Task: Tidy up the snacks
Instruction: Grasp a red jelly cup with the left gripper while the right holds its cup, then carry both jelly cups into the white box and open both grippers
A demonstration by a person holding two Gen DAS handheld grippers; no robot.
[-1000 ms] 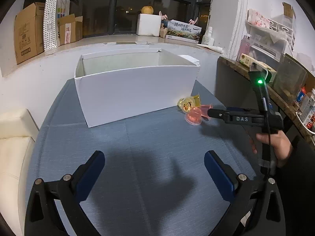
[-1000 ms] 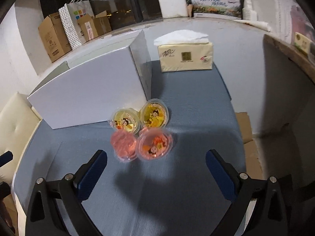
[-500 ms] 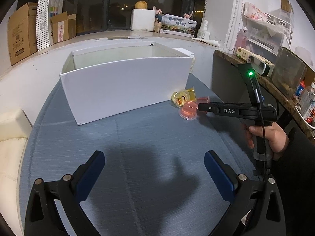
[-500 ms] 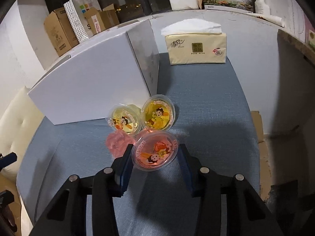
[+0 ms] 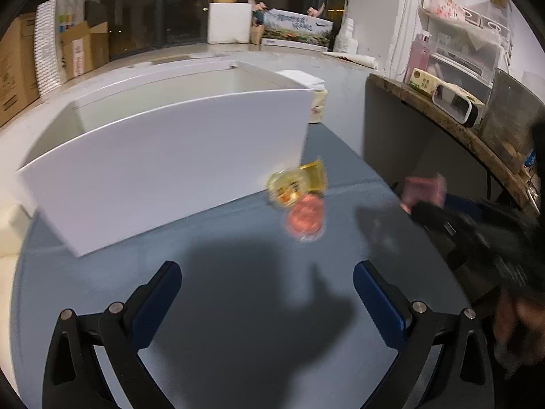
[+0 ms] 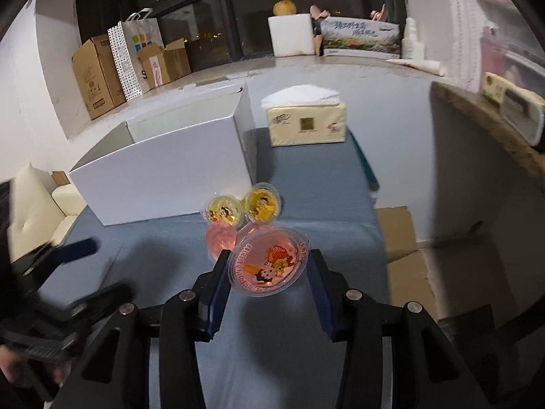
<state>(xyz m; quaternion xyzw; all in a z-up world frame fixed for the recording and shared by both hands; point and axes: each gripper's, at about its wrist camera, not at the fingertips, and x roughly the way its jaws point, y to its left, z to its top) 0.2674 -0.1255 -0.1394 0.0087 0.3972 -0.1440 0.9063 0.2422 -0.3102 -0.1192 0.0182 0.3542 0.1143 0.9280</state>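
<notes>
**Pink jelly cup gripped and lifted clear of the cluster**

The round pink jelly cup with a cartoon-printed foil lid [image 6: 268, 263] now sits clamped between the blue pads of the right gripper [image 6: 267, 266], raised above the blue-grey tablecloth [image 6: 323, 204]. A second ago it stood on the cloth with the jaws spread wide around it; they have since closed onto its rim and lifted it.

Left behind are a smaller pink jelly cup [image 6: 220, 237] and two yellow-lidded jelly cups [image 6: 243, 208], grouped just beside the front wall of the open white cardboard box [image 6: 163, 177].

The left gripper [image 5: 267, 301] hangs over bare cloth, jaws spread, holding nothing.

The box looks the likely destination, so the next move is probably to carry the cup over its wall.
</notes>
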